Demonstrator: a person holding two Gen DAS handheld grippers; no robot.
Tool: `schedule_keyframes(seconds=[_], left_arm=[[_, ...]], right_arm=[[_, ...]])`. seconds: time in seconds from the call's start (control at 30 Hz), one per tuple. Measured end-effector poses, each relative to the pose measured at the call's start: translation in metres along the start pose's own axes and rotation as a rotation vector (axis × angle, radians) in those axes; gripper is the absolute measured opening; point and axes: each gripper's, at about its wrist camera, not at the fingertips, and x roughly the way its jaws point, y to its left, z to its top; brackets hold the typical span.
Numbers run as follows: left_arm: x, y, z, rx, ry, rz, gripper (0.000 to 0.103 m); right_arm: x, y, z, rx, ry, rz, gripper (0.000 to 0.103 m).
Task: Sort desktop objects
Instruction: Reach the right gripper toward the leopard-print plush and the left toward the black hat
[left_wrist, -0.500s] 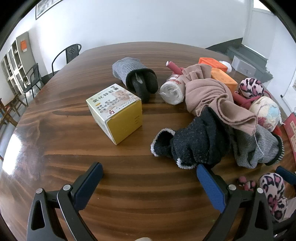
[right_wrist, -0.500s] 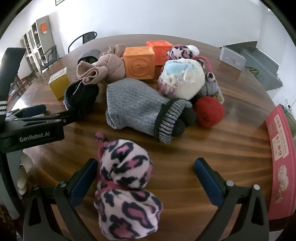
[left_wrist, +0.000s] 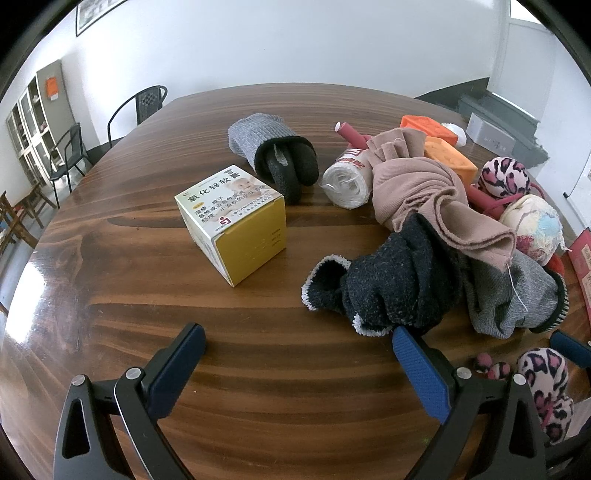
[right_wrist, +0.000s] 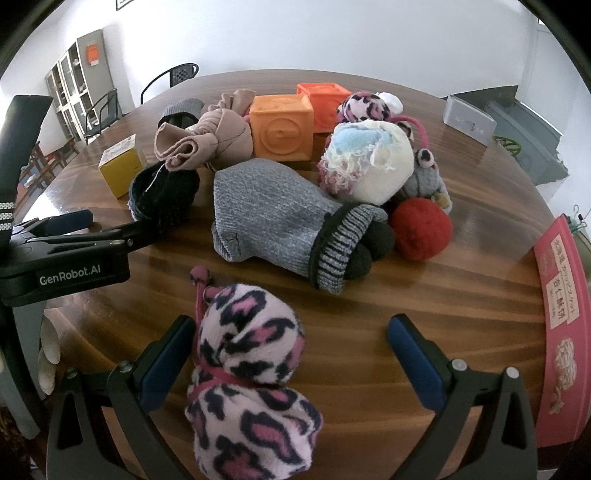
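Almost nothing differs from half a second ago. In the left wrist view the yellow box (left_wrist: 236, 225), the dark sock (left_wrist: 388, 295) and the rest of the pile sit at the same spots in the picture. In the right wrist view the leopard-print plush (right_wrist: 251, 373) lies between the wide-spread jaws just as before, no nearer to either pad.

My left gripper (left_wrist: 298, 363) and right gripper (right_wrist: 291, 350): black triangulated frames, silver screws at the finger bases, textured blue pads (left_wrist: 421, 373). White "GenRobot.AI" lettering on the left one's black side. Nothing else of me shows.
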Motion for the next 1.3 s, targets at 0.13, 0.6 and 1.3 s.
schedule_keyframes(seconds=[0.13,0.6,1.3], left_arm=[[-0.0004,-0.0001,-0.0001,-0.003,0.0,0.002,0.103],[-0.0003,0.0001,0.0,-0.003,0.0,0.002,0.103],[-0.0003,0.0009,-0.0005,-0.002,0.0,0.001,0.103]], right_arm=[[0.0005,0.0005,0.0005,-0.003,0.0,0.001,0.103],[-0.0031,-0.0013,-0.0026,0.002,0.006,-0.006,0.103],[-0.0017,-0.0063,0.0015,-0.002,0.009,0.002,0.103]])
